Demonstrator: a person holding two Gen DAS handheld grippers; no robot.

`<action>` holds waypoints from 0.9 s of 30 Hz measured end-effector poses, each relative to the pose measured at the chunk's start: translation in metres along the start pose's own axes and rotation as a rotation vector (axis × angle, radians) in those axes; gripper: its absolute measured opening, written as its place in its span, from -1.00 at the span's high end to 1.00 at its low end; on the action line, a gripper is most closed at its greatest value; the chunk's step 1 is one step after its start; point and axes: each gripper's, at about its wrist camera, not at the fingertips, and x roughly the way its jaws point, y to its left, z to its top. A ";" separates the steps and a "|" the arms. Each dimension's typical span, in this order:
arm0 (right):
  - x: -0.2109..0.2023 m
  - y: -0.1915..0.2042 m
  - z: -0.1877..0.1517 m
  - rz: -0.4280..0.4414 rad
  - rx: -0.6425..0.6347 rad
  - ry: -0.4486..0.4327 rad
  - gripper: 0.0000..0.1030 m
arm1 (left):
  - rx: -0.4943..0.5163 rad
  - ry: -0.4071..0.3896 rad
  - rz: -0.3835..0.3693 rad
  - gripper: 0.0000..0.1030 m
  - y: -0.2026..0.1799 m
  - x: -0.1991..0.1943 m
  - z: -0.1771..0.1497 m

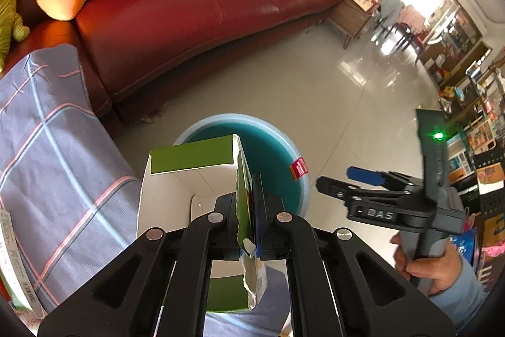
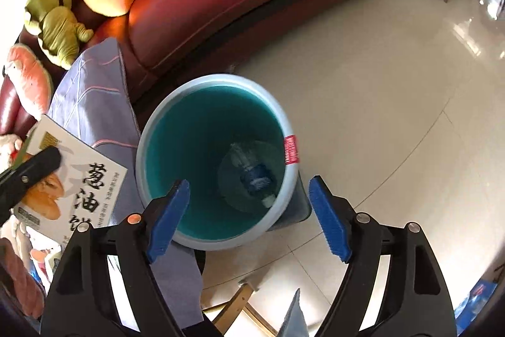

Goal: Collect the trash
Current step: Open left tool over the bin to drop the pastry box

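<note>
Disposal step: left gripper [image 1: 249,210] clamps torn carton [image 1: 195,166] near bin [image 2: 157,116]; right gripper [image 2: 249,210] wide, empty; next, release over opening.

Torn carton pinched, bottle down in the bin

The green-and-white carton [image 1: 195,160], ripped open along one edge, stands edge-on clamped between the left fingers [image 1: 260,195], its flap reaching ahead over the pale-blue bin [image 2: 285,116]. A crushed plastic bottle [image 2: 254,169] lies at the bin's bottom, ahead of and between the right fingers [image 2: 169,217].
</note>
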 end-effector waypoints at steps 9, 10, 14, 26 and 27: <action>-0.010 -0.011 -0.002 -0.010 0.025 -0.009 -0.45 | -0.008 0.054 0.123 -0.35 -0.003 0.033 0.001; -0.011 -0.010 -0.002 -0.013 0.025 -0.011 -0.46 | -0.009 0.035 0.129 -0.40 -0.002 0.028 -0.001; -0.011 -0.010 -0.003 -0.017 0.031 -0.008 -0.47 | -0.018 0.006 0.127 -0.57 0.001 0.013 -0.007; -0.015 0.026 -0.005 -0.037 -0.041 0.008 -0.53 | -0.128 -0.020 0.151 -0.79 0.037 -0.030 -0.047; -0.014 0.033 -0.006 -0.034 -0.054 0.011 -0.53 | -0.136 -0.023 0.159 -0.79 0.041 -0.034 -0.050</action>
